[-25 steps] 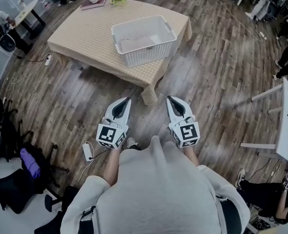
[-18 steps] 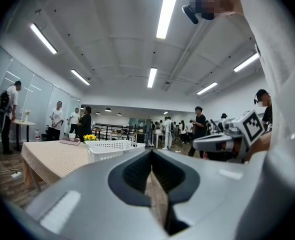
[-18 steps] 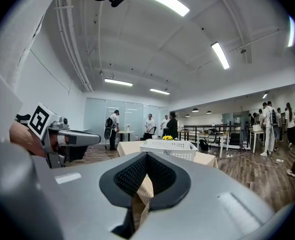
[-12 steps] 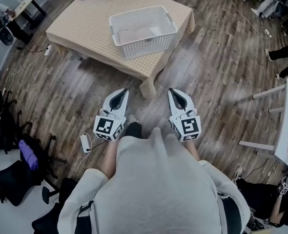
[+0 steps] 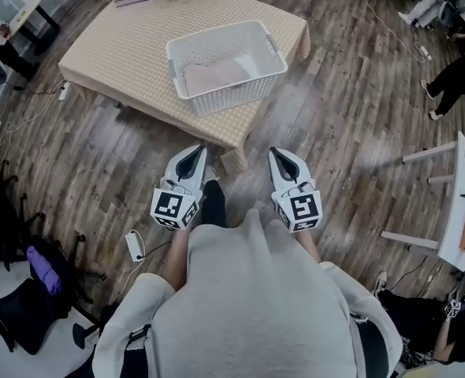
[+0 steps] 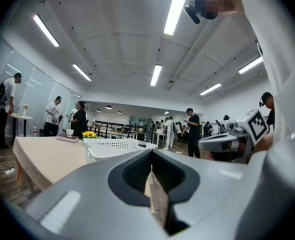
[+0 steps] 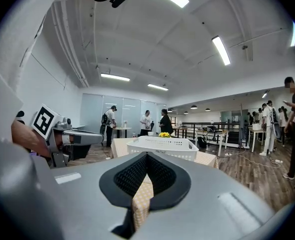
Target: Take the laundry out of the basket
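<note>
Pale pink laundry (image 5: 217, 75) lies inside the white basket (image 5: 234, 98), which sits on the checked worktop (image 5: 114, 46). Off toward the basket's 6 o'clock, well apart from it, the left claw (image 5: 200, 150) and right claw (image 5: 271, 153) are both clenched on nothing.

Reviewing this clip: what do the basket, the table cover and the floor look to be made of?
The basket looks like white moulded plastic: perforated walls, smooth rim. The table cover looks like matte woven cloth, beige check, draping at the corners. The floor shows grey-brown planks with slight sheen; wood or laminate, I cannot tell.
</note>
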### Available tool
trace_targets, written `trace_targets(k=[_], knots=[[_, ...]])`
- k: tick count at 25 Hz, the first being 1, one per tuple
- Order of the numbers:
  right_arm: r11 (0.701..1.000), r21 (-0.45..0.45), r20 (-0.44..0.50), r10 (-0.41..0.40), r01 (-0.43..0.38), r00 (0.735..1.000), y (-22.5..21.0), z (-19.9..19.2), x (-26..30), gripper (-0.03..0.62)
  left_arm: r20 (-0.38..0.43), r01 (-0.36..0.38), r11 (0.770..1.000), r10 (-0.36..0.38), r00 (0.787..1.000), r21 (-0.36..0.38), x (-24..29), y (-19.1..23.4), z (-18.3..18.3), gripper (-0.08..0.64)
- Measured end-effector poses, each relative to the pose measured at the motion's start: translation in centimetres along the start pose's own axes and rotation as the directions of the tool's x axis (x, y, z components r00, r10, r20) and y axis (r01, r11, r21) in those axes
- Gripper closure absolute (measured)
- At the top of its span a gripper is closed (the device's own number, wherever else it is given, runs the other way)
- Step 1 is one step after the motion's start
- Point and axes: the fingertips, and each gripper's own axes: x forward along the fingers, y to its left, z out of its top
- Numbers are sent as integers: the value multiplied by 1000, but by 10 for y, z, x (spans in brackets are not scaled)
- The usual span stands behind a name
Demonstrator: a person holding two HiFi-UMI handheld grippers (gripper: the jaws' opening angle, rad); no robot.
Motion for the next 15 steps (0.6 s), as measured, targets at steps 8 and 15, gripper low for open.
trace_targets(k=[8,15], knots=[[999,-16,2,-31,31,1000,-24,36,110,594,49,-13,1000,12,999,15,69,103,36,551],[998,-51,32,-20,21,999,-24,77,208,594,86,-23,1000,22,996,9,114,197,64,549]])
